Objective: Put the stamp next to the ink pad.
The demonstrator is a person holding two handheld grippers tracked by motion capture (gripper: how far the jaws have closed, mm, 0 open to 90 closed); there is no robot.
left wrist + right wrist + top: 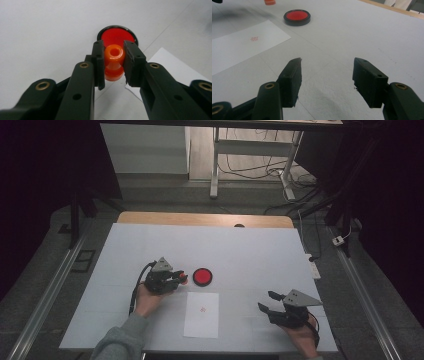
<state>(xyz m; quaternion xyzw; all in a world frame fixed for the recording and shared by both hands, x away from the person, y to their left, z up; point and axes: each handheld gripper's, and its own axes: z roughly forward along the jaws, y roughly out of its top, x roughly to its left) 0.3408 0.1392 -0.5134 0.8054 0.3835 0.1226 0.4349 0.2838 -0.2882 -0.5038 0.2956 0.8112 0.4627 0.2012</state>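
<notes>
A white table cover (pixel 260 250) bears 1 white paper sheet (pixel 201 315) with a small red stamp mark (pixel 202 309). Beyond the sheet sits a round black-rimmed red ink pad (pixel 202 277). The left gripper (pixel 113 62) pinches a glossy orange plastic stamp (pixel 114 62) just beside the pad. The right gripper (pixel 325 80) stands spread, well apart.

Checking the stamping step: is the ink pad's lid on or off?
Off. The ink pad shows its bare red surface inside the black rim, with no lid over it.
</notes>
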